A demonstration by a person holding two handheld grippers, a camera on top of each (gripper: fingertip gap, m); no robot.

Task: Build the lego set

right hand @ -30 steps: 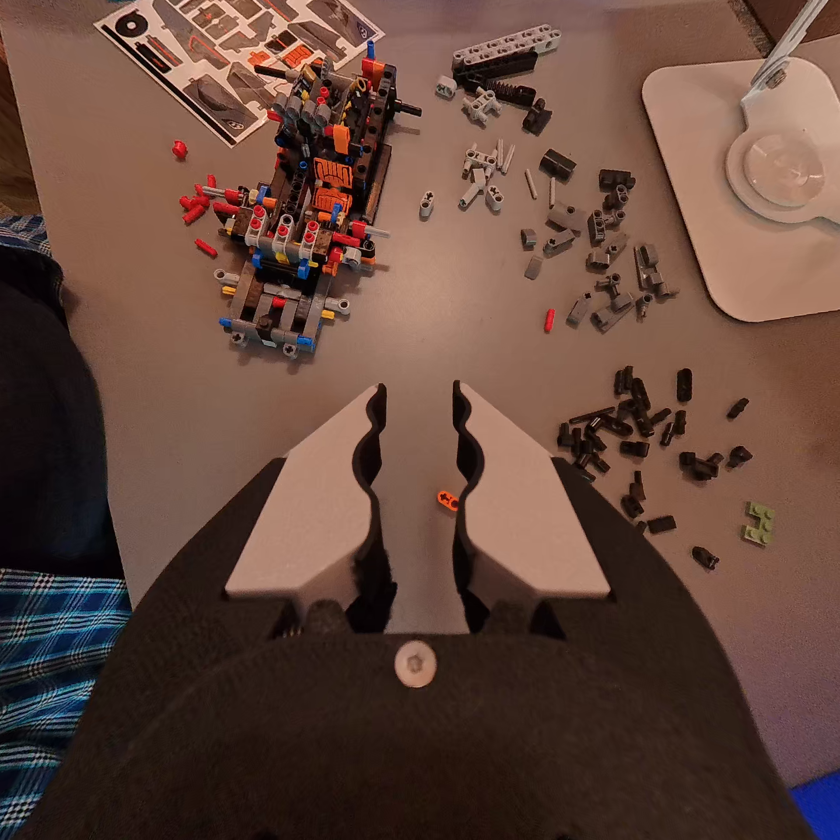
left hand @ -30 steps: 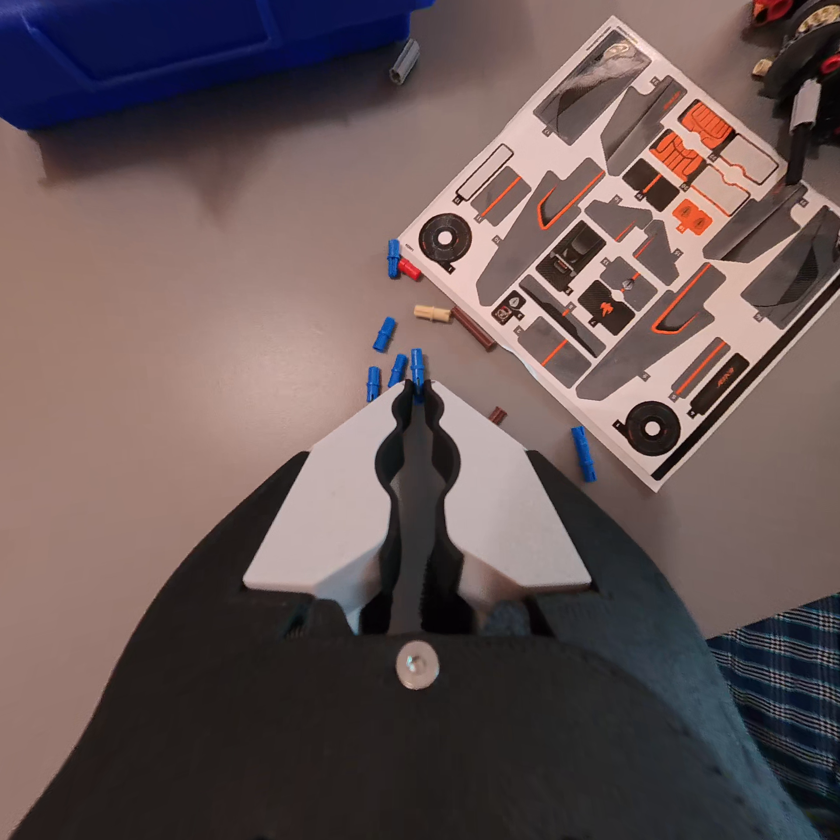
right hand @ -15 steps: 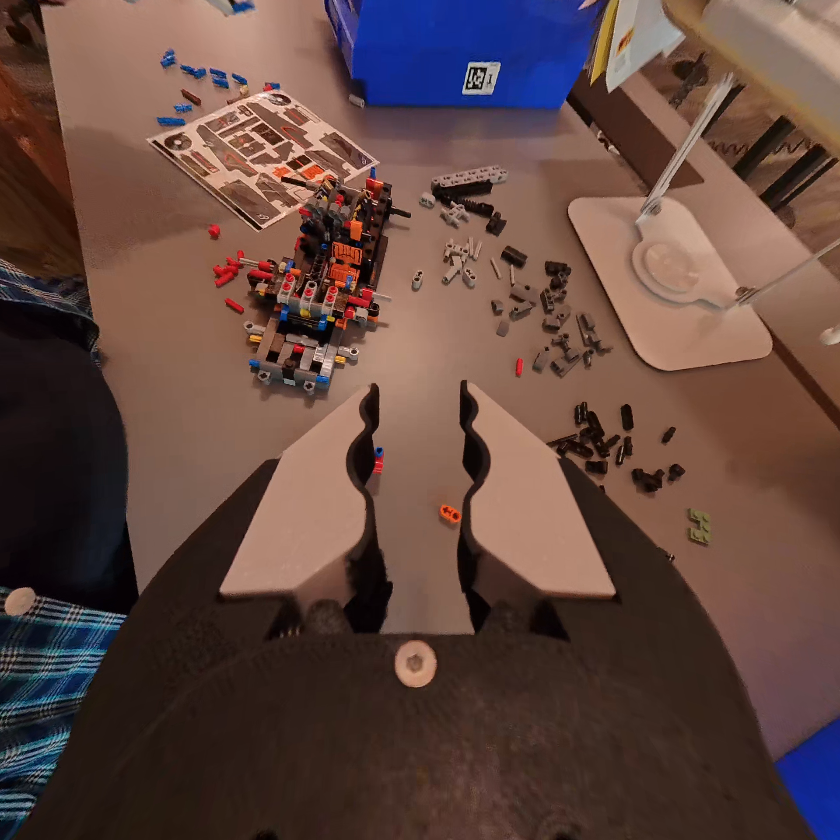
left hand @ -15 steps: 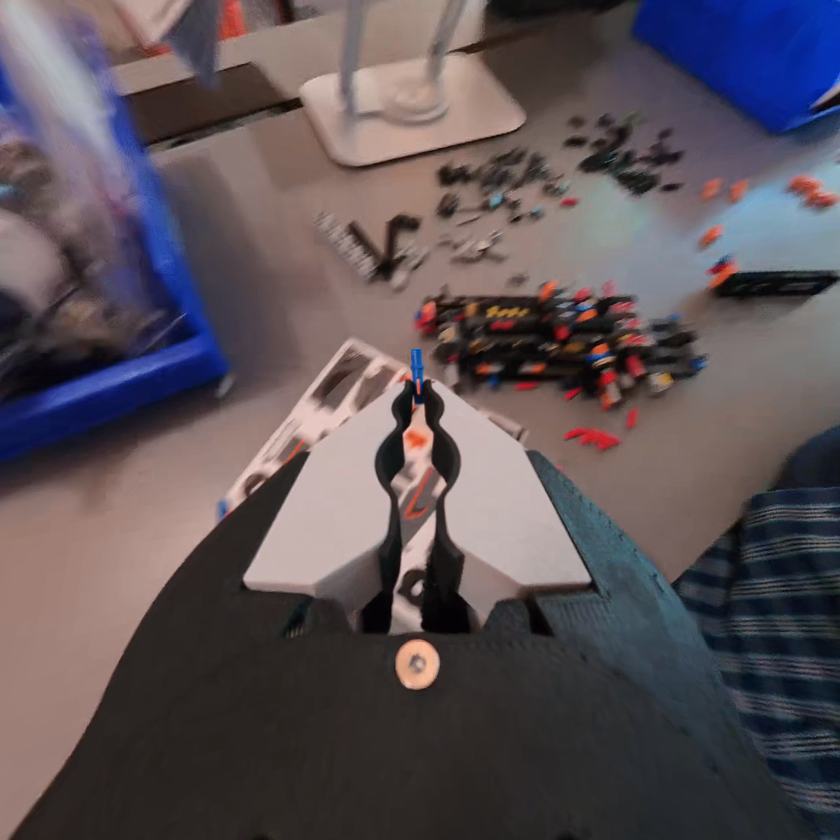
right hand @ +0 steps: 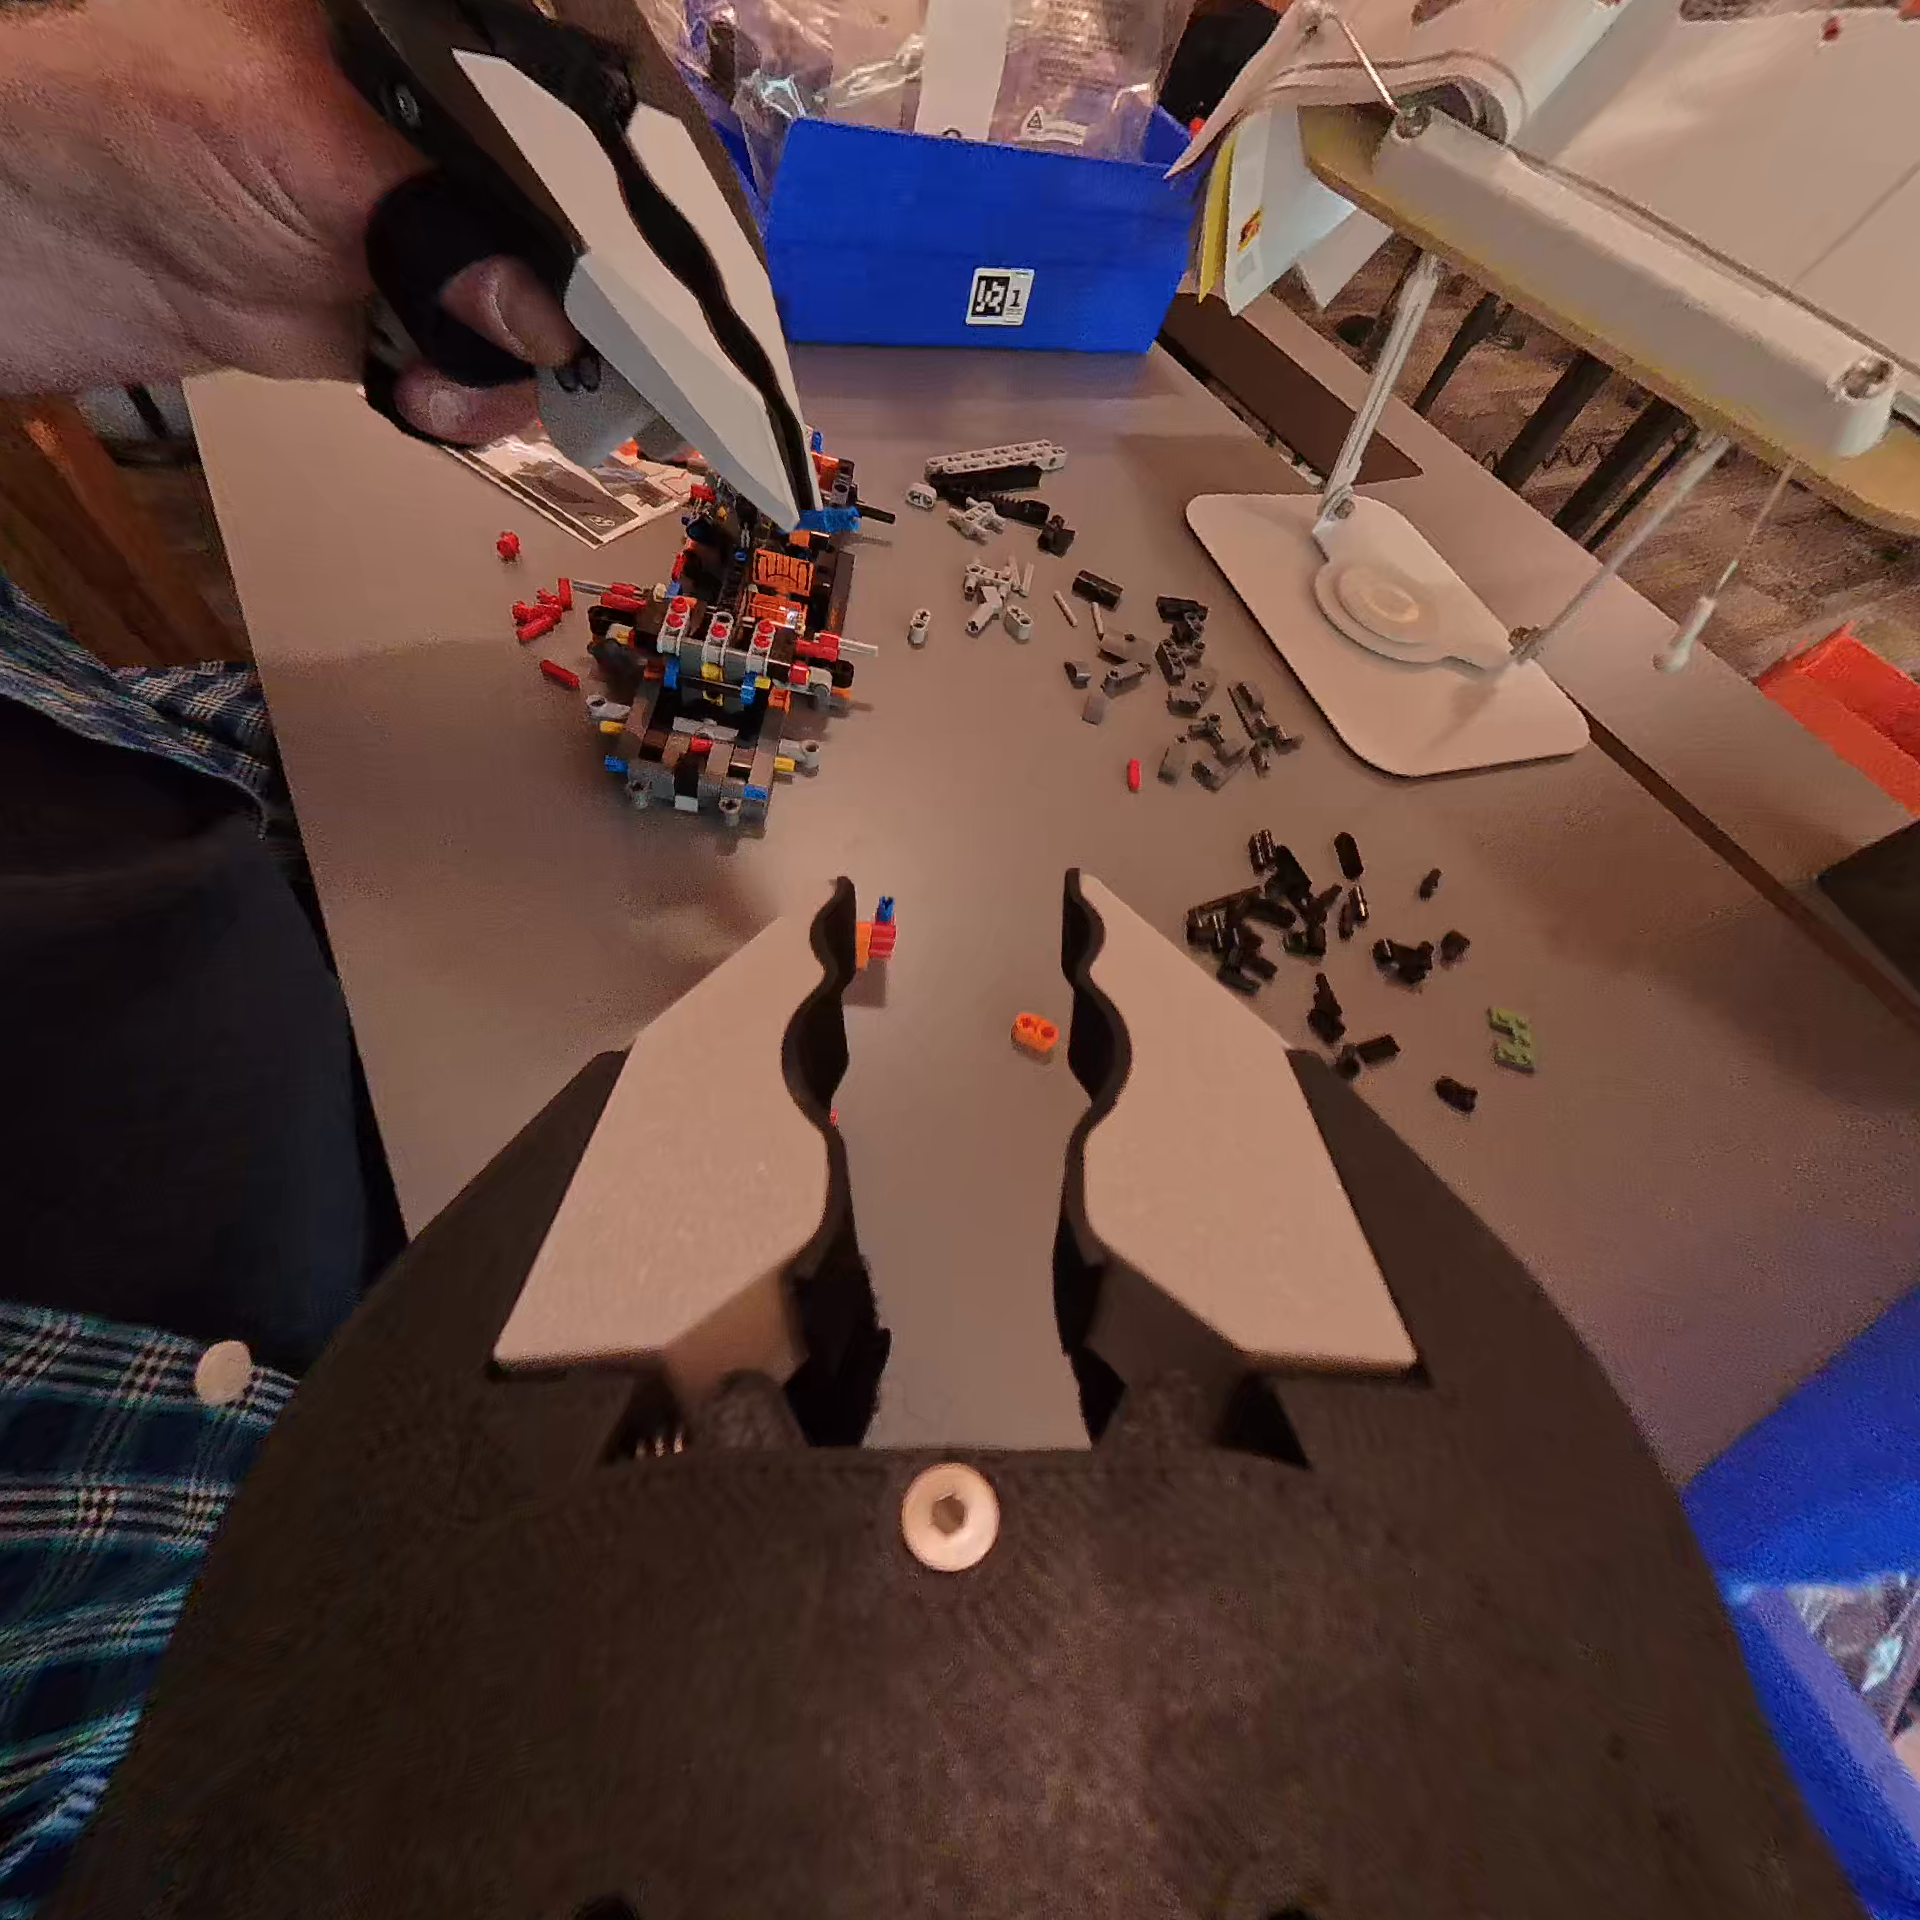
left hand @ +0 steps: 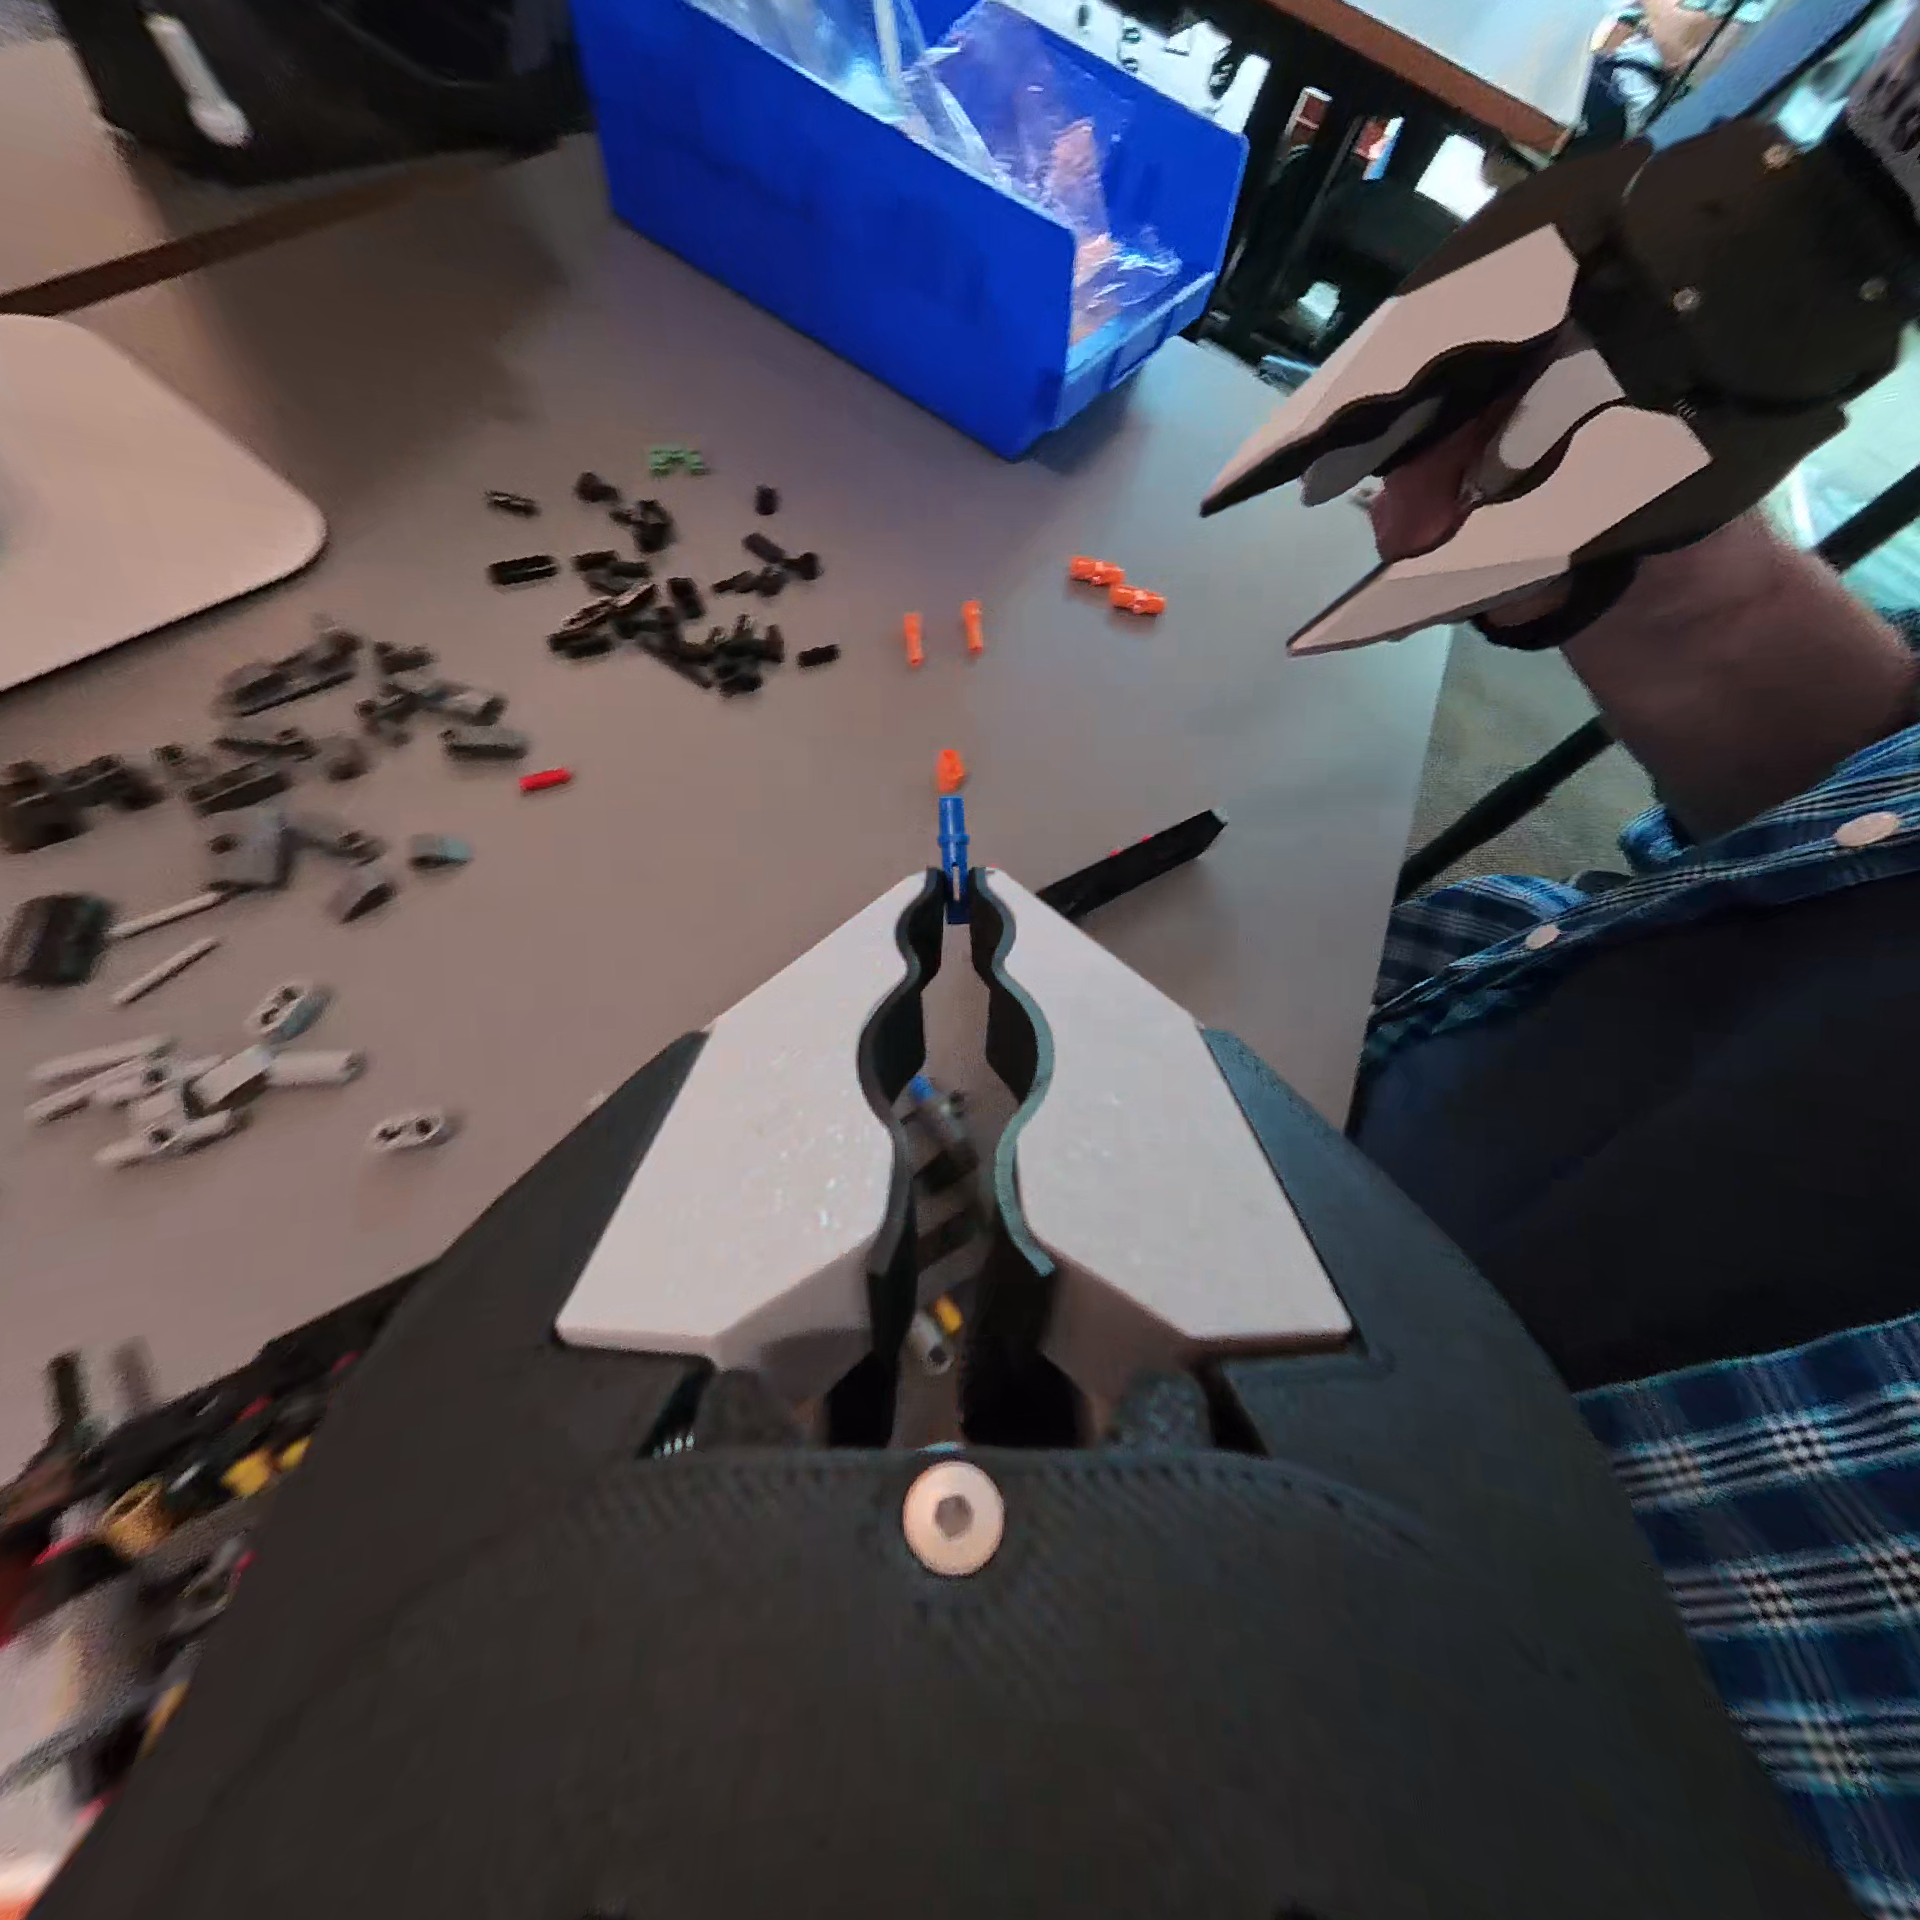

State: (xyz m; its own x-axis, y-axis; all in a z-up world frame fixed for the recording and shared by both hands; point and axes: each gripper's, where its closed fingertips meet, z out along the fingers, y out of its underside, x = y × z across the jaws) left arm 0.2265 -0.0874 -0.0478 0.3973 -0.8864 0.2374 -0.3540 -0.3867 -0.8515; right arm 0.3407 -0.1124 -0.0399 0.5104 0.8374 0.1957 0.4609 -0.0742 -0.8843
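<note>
My left gripper [left hand: 953,883] is shut on a blue pin [left hand: 953,847] that sticks out past its tips, held in the air above the table. The right wrist view shows it at top left [right hand: 805,509], with the pin [right hand: 834,516] just over the far end of the half-built car chassis [right hand: 727,665]. My right gripper [right hand: 956,894] is open and empty above the table; the left wrist view shows it raised at top right [left hand: 1247,577]. An orange connector [right hand: 1034,1034] lies on the table between its fingers. A small red, orange and blue piece [right hand: 876,930] stands beside its left finger.
A blue bin [right hand: 977,249] stands at the back. A white lamp base [right hand: 1382,634] is at the right. Black pieces [right hand: 1288,914], grey pieces [right hand: 1164,665], red pins [right hand: 540,613], a green plate [right hand: 1512,1037] and a sticker sheet [right hand: 582,488] lie about. A black beam [left hand: 1132,862] lies near the table edge. My hands' fingertips stand some 12 cm from each other.
My left gripper lifted the blue pin off the table by the sticker sheet and swung it over to the chassis. My right gripper rose, pulled back and opened wider.
</note>
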